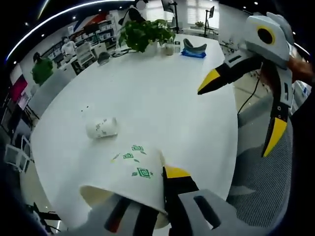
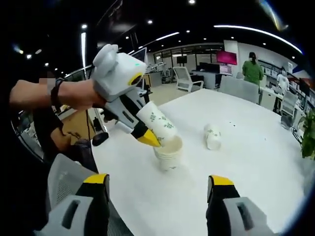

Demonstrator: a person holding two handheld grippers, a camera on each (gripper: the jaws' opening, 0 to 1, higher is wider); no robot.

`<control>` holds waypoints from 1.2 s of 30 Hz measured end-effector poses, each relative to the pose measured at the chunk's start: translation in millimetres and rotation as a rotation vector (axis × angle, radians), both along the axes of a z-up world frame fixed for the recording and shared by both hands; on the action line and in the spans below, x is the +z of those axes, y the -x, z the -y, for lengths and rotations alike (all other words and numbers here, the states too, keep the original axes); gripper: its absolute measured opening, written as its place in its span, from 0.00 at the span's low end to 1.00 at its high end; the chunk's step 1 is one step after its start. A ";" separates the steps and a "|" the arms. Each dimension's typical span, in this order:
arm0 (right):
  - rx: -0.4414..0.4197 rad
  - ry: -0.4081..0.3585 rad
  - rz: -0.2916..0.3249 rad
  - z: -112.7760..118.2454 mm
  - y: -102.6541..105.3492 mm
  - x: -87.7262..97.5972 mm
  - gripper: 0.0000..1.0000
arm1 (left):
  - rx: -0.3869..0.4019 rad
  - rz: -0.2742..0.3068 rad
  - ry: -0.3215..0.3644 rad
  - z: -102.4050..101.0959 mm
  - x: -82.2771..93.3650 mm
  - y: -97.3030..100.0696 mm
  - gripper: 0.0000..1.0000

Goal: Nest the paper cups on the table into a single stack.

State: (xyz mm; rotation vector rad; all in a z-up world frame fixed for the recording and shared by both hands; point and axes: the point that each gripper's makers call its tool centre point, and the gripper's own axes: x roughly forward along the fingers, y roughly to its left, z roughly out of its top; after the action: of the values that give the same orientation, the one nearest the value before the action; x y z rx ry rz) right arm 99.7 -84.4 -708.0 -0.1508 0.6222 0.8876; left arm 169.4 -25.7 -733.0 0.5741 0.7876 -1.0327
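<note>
- Large white oval table (image 1: pixel 147 98).
- White green-printed paper cup (image 1: pixel 102 128), lying on its side mid-table.
- Upright white paper cup (image 2: pixel 169 153), near the edge.
- Green leafy potted plant (image 1: pixel 144 33), far end.

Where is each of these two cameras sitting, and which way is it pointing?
Left gripper view: rides on the left gripper, looking along a held paper cup across the white table to a plant; the open right gripper enters from the right.
Right gripper view: rides on the right gripper, jaws apart, facing the left gripper lowering its cup toward an upright cup; a hand shows.
Shared: the table and a cup lying on its side.
</note>
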 end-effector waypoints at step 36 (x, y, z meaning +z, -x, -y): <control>-0.043 -0.042 -0.034 4.9 -13.3 -10.2 0.82 | -0.020 -0.027 -0.051 -5.4 -12.7 1.1 0.12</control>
State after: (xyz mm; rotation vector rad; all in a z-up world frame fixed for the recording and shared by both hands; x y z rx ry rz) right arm 112.9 -89.4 -718.3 -0.0840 0.6353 0.8623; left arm 168.3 -20.3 -745.6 0.6136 0.8354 -1.0433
